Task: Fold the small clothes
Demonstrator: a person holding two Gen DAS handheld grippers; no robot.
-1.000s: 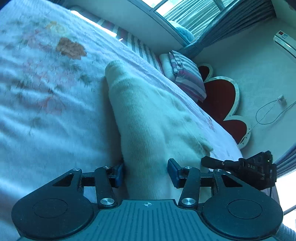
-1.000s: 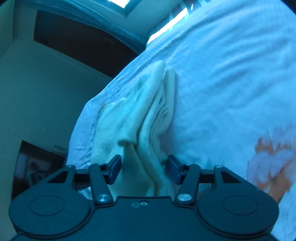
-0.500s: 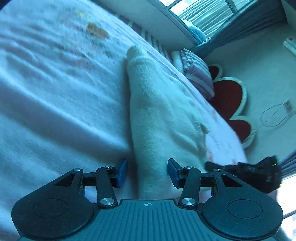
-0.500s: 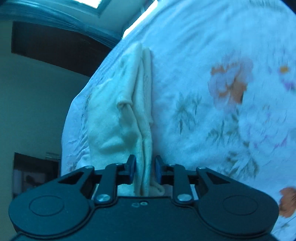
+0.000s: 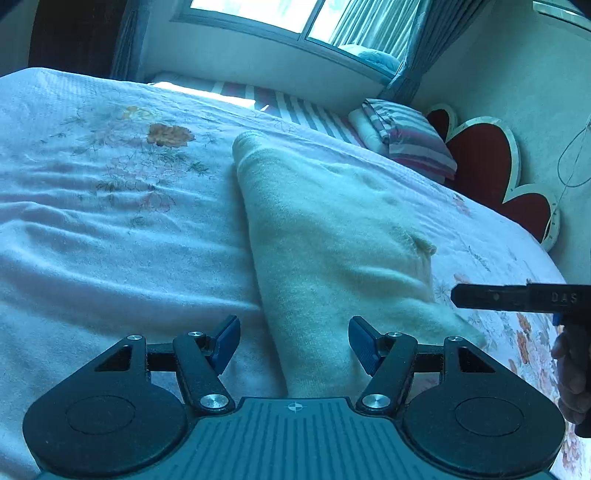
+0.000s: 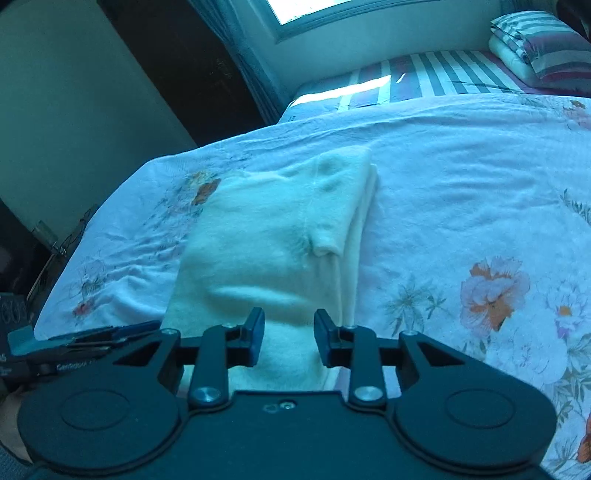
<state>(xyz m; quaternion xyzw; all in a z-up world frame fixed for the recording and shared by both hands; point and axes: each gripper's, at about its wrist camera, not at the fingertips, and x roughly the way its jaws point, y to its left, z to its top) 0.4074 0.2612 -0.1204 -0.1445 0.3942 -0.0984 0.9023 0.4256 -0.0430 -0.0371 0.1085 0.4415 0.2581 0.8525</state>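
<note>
A pale cream knitted garment (image 5: 332,236) lies folded on the floral bedspread (image 5: 110,229). My left gripper (image 5: 293,341) is open, its blue-padded fingers straddling the garment's near end without closing on it. The right gripper shows as a dark bar (image 5: 517,297) at the right of the left wrist view. In the right wrist view the same garment (image 6: 273,240) lies flat with a folded edge along its right side. My right gripper (image 6: 288,338) is open just above the garment's near end. The left gripper (image 6: 85,343) shows at lower left.
A folded striped blanket (image 5: 406,140) lies on a striped mattress (image 6: 436,74) beyond the bedspread (image 6: 461,206). A red heart-shaped headboard (image 5: 487,166) stands at the right. A window with curtains (image 5: 369,26) is at the back. A cable (image 5: 572,155) hangs on the wall.
The right gripper was pinched on the garment's edge half a second ago and has opened and let it go. Both grippers have pulled back and levelled out, and the garment lies flat.
</note>
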